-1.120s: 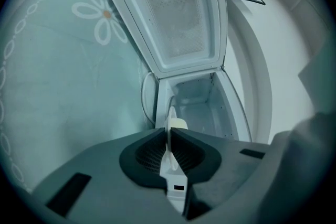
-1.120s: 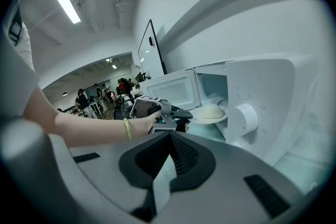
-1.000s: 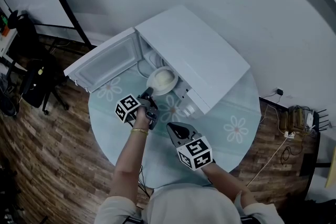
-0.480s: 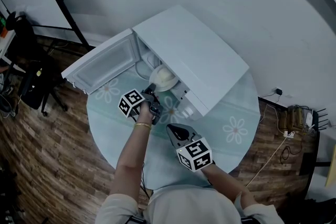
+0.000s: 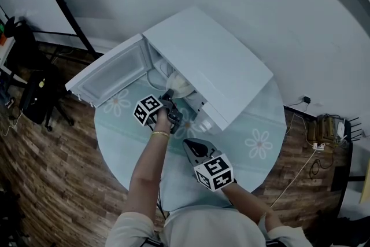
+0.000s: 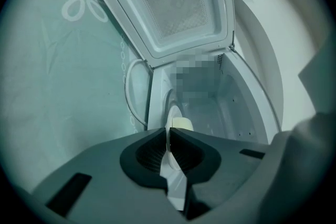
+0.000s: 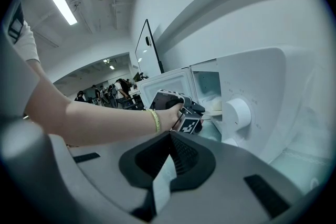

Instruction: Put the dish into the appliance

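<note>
While left gripper [image 6: 168, 136] jaws pinch dish [image 6: 172, 113] rim, dish extends into appliance [image 6: 247, 107].

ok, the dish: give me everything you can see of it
The dish is a pale, round, shallow piece that looks like glazed ceramic, with a cream-coloured lump on it. The left gripper holds it, jaws closed on its near rim, which shows edge-on in the left gripper view. It sits at the mouth of the white appliance, whose door is swung open. The appliance's top hides the far part of the dish from the head view. Whether it touches the cavity floor cannot be told.
</note>
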`<state>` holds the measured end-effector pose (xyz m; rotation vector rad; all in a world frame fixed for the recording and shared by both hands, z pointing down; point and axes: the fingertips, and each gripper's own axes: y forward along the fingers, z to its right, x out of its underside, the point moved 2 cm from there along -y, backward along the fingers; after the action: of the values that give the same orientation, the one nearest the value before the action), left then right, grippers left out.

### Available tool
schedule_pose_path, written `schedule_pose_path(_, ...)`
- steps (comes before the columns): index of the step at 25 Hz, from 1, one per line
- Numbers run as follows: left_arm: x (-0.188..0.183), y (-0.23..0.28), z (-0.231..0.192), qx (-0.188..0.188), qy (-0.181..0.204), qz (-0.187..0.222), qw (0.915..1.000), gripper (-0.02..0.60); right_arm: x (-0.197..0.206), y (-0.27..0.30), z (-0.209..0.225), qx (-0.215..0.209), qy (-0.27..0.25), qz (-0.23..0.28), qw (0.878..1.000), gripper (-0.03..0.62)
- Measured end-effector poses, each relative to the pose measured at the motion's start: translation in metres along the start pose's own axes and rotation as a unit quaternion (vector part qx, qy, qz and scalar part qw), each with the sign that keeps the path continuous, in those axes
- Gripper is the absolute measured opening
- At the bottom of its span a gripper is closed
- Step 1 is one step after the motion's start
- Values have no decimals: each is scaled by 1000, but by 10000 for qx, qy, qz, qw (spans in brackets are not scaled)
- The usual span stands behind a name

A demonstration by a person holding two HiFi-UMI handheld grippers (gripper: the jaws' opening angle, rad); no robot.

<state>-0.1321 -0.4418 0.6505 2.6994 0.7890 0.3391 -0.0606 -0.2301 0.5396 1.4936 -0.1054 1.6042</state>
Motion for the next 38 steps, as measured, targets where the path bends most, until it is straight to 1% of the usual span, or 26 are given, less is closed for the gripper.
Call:
schedule_pose_path(8, 1, 18, 7, -29, 83, -6, 10000, 34, 3, -2, 6, 55, 75, -15, 10000, 5)
schedule_pose_path(18, -1, 33, 11, -176, 235, -46, 9996, 34, 3, 0, 9, 74, 79, -38, 9999, 5)
schedule_pose_path(23, 0, 36, 11, -215, 230, -20, 9995, 34, 3, 0, 8, 62, 64, -39, 10000, 5)
schedule_pose_path(26, -1, 36, 11, -197, 242, -42, 9995, 34, 2, 0, 8, 65, 54, -38, 10000, 5)
schedule_pose_path(28, -2, 35, 13, -113, 236, -26, 9997, 34, 1, 0, 8, 64, 45, -29, 10000, 5)
schedule_pose_path(29, -3, 34, 15, -43, 247, 8, 9997, 45, 0, -1, 7, 61, 38, -21, 10000, 5)
schedule_pose_path(31, -5, 30, 20, 82, 322, 47, 9994, 121, 0, -2, 5, 56, 27, -5, 10000, 5)
schedule_pose_path(33, -6, 25, 24, 146, 436, 30, 9989, 162, 0, -4, 3, 57, 16, 8, 10000, 5)
schedule_pose_path(38, -2, 6, 35, 247, 657, -13, 9975, 173, -2, -11, -2, 57, -12, 77, 10000, 5)
